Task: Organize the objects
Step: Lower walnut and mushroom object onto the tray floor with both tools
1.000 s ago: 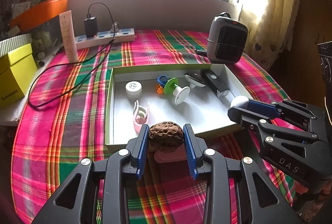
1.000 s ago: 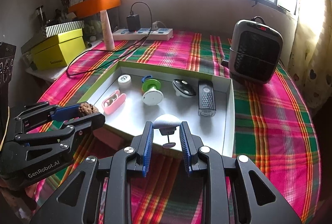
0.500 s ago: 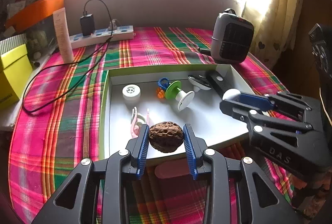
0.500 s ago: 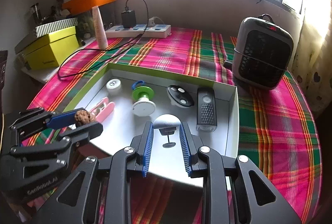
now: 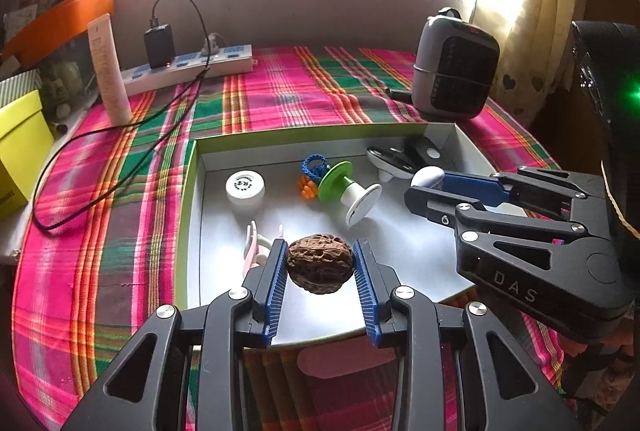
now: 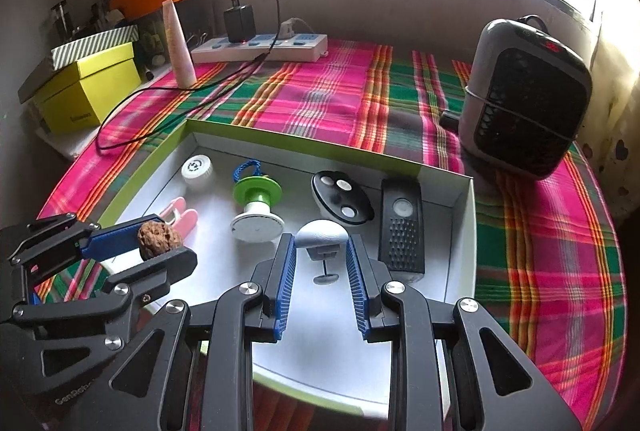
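Both grippers hovered over the near edge of the white tray (image 5: 192,191), the left gripper (image 5: 320,263) clamping a walnut (image 5: 320,263) and the right gripper (image 6: 320,251) pinching a white mushroom-shaped piece (image 6: 322,234), seemingly ready to set them inside.

grey heater (image 6: 524,99), power strip (image 6: 260,47), yellow box (image 6: 86,91), plaid tablecloth (image 6: 320,99)
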`<state>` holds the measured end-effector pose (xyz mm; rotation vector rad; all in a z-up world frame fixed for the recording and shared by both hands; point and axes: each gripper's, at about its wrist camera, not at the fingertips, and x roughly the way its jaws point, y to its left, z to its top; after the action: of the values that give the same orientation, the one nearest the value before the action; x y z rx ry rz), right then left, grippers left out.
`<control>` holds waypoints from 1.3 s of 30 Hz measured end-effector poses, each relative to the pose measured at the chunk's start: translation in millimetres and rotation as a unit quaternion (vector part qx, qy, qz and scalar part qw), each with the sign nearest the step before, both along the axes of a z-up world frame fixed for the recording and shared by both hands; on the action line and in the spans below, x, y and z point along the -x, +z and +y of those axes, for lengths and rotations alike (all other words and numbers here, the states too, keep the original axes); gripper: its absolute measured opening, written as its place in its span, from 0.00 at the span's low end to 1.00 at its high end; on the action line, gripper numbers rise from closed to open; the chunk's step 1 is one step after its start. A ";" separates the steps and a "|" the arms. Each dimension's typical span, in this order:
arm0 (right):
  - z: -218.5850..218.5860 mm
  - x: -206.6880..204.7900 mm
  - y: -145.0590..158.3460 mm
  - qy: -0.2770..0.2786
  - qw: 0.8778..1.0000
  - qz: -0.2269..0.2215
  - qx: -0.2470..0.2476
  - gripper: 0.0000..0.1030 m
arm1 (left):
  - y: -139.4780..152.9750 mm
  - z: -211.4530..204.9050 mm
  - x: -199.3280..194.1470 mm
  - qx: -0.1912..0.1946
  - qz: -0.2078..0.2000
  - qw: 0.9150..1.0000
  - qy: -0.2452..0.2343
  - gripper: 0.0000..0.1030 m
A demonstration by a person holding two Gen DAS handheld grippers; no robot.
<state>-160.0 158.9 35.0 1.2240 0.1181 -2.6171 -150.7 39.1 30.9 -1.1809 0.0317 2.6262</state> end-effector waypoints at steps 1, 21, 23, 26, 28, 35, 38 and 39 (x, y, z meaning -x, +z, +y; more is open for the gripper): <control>-0.1 0.9 -0.5 0.000 1.000 -0.001 0.000 0.26 | -0.8 0.1 1.1 0.001 -0.001 1.000 0.000 0.30; -0.2 11.6 -13.2 0.005 1.000 -0.013 -0.007 0.26 | -6.8 9.0 11.0 0.019 -0.001 1.000 -0.008 0.30; -0.3 12.4 -14.4 0.006 1.000 -0.015 -0.006 0.26 | -7.7 9.2 11.9 0.020 -0.003 1.000 -0.008 0.30; -1.5 13.1 -15.7 0.006 1.000 -0.016 -0.007 0.26 | -9.8 8.1 14.0 0.021 -0.008 1.000 -0.006 0.30; -1.6 13.0 -15.8 0.005 1.000 -0.016 -0.006 0.26 | -11.3 7.6 15.1 0.023 -0.010 1.000 -0.005 0.30; -3.1 14.0 -17.3 0.007 1.000 -0.016 -0.008 0.26 | -11.9 8.5 15.9 0.025 -0.007 1.000 -0.006 0.30; -2.8 14.3 -16.7 0.006 1.000 -0.017 -0.006 0.27 | -12.5 9.5 16.6 0.027 -0.006 1.000 -0.006 0.30; -2.9 14.0 -16.7 0.005 1.000 -0.016 -0.008 0.27 | -12.7 9.7 16.6 0.027 -0.006 1.000 -0.006 0.30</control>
<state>-174.0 156.0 18.3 1.2671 0.1387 -2.5908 -167.2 48.8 18.2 -1.2109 0.1086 2.6222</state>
